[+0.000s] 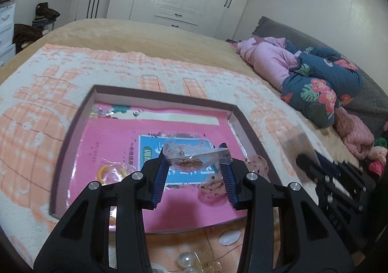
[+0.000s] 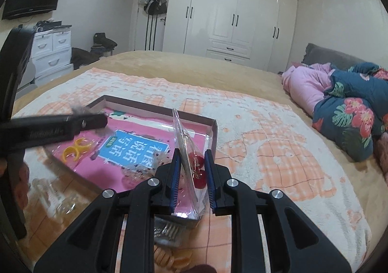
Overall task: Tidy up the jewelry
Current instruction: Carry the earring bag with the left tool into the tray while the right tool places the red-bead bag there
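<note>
On the bed [image 1: 145, 35] a patterned blanket [image 1: 60, 83] carries a shallow tray [image 1: 245, 125] lined in pink with a blue label at its middle. The left gripper [image 1: 196, 163] hangs over the tray's near half, its jaws pinching a clear bag [image 1: 194, 154] with a gold-coloured piece inside; the bag spans the gap and sags a little between the pads. The right gripper [image 2: 192, 168] sits above the tray's near right corner, its jaws clamped on a second clear bag [image 2: 186, 151] that stands on edge and holds red earrings [image 2: 197, 171]. Already in the tray lie a yellow ring [image 2: 75, 149] toward its left edge and a bag of speckled pink pieces [image 1: 213, 185] near the right edge; pearls [image 1: 186, 260] rest loose on the blanket by its near edge. The main risk, as I judge it, is the slick film: each bag is held only by thin plastic, so a quick swing could let it slip and drop onto the blanket rather than into the tray. The two grippers also work close together, so one could knock the other's bag. A careless lowering could also land on the pieces already placed and scatter them, or catch the tray's low wall and shove it across the soft blanket.
</note>
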Demonstrator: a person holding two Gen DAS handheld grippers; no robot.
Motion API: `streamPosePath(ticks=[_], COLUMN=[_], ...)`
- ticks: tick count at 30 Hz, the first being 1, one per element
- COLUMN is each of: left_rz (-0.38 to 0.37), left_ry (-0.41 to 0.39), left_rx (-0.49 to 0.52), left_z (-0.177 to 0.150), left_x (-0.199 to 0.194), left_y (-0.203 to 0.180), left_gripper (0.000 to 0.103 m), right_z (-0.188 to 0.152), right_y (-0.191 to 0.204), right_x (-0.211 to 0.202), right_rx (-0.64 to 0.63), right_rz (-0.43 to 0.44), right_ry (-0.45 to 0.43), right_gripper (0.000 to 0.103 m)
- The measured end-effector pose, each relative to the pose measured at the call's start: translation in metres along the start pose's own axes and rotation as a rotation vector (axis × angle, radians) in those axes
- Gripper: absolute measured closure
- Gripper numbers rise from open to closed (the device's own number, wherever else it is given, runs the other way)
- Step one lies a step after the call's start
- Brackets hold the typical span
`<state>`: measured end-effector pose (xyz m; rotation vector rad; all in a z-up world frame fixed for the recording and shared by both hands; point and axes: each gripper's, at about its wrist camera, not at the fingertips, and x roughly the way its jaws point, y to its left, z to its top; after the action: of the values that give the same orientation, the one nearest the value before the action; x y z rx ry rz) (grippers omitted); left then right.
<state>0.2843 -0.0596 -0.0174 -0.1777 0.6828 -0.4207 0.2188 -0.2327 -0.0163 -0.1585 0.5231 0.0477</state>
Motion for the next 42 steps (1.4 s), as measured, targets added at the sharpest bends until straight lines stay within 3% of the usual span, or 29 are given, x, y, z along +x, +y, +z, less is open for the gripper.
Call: streamPosePath(ticks=[14, 30, 42], left_rz=[0.004, 0.002, 0.012], left_ry=[0.070, 0.081, 0.055], left_rx=[0.040, 0.023, -0.001], left_z=[-0.011, -0.011, -0.011], left_x=[0.035, 0.037, 0.021], left_y=[0.002, 0.007, 0.016], left_gripper=[0.070, 0.062, 0.054], right_z=[0.004, -0.005, -0.005], right_y=[-0.005, 0.001, 0.008], right_x=[0.065, 0.079, 0.051], right_rx=[0.063, 0.099, 0.077], right_rz=[-0.018, 0.000, 0.020], right_ry=[0.146, 0.203, 0.143], right_gripper=[0.084, 0.081, 0.057])
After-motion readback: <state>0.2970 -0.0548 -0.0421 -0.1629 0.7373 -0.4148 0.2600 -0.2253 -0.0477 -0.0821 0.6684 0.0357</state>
